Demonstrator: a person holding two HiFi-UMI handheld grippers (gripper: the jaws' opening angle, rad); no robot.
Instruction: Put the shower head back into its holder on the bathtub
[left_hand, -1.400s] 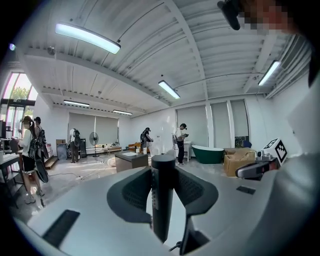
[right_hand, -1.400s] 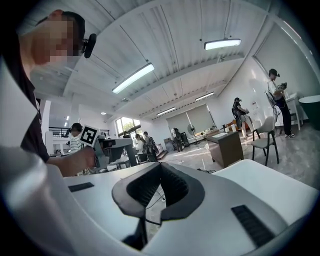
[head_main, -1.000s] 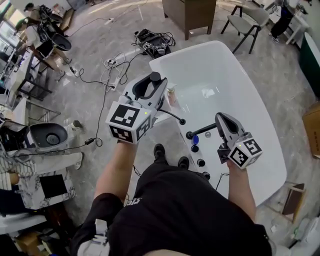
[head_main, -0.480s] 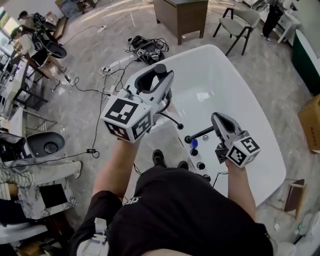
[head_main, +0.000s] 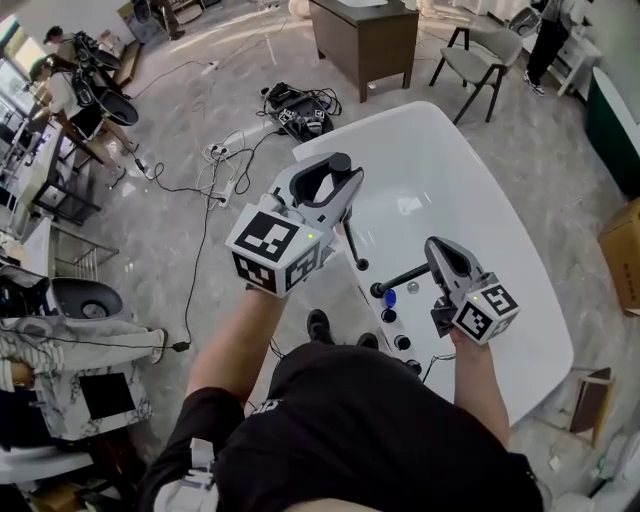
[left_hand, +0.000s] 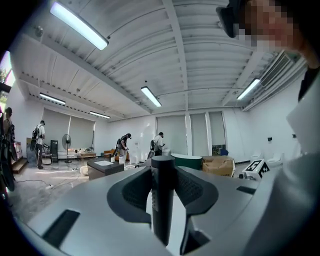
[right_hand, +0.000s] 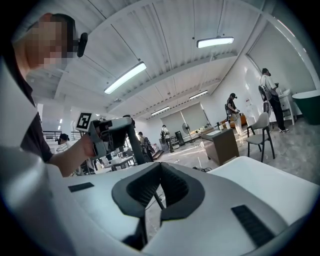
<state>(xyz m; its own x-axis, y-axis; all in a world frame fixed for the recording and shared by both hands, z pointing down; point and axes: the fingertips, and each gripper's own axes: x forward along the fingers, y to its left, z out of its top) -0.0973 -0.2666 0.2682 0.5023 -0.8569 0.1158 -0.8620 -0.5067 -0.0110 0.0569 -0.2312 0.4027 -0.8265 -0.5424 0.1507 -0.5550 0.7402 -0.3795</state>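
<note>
No legible words, brands or numbers anywhere; only black-and-white square code patterns on the left cube (head_main: 272, 250) and right cube (head_main: 487, 310).

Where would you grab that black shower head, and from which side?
Probably grip the shower head by its thick straight body, from the side, jaws across its length, as the left gripper holds it. That round shaft seats squarely, and its ends stay clear.

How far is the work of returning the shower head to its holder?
Done: the left tongs grip the black shower head. In hand: it hangs over the bathtub, its lower end close to the black fittings. Left: seating it in the holder and releasing. The right tongs are closed beside those fittings.
</note>
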